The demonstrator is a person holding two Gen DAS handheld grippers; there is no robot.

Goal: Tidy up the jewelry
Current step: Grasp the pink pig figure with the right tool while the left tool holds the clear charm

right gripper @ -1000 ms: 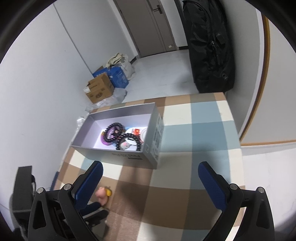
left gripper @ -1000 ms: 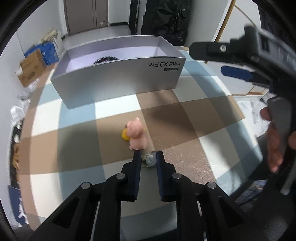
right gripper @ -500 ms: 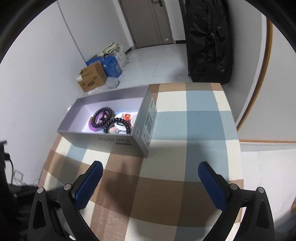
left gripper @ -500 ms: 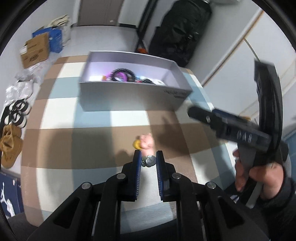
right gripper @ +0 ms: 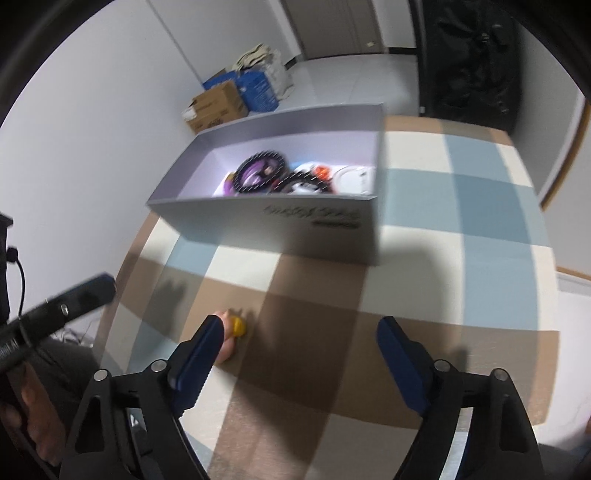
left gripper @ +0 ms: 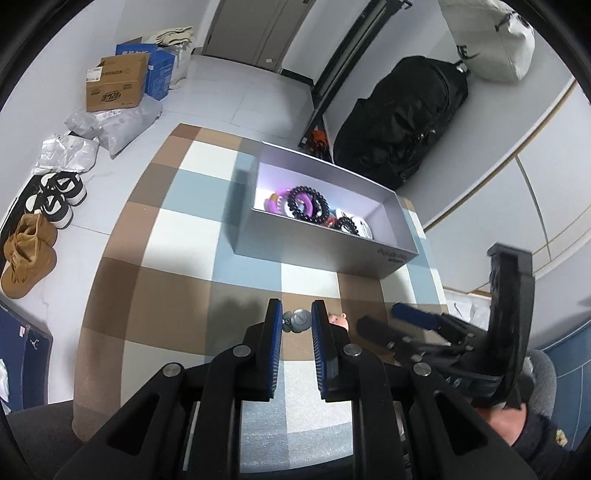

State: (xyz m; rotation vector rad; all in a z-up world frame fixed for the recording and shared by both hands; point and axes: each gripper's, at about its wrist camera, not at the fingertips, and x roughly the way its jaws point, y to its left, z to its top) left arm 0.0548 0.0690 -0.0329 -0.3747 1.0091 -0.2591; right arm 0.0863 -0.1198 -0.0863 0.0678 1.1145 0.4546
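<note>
Cardboard box [left gripper: 115, 86] beside blue carton [left gripper: 159, 70], black bag [left gripper: 406, 122] (against wall), sneakers [left gripper: 55, 199], tan boots [left gripper: 27, 254]

Matt grey cardboard box [left gripper: 325, 251] on a checked cloth [left gripper: 177, 229] with a soft, flat weave; glossy black beaded bracelets [left gripper: 308, 203] inside; matt black plastic left gripper [left gripper: 297, 321] with ribbed blue pads, pinching a small shiny silvery trinket [left gripper: 297, 320]; smooth pink figure [right gripper: 227, 332]

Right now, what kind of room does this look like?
Probably a home entryway or spare room: shoes and cardboard boxes on the tiled floor, a door behind, and a checked table holding a jewelry box.
</note>
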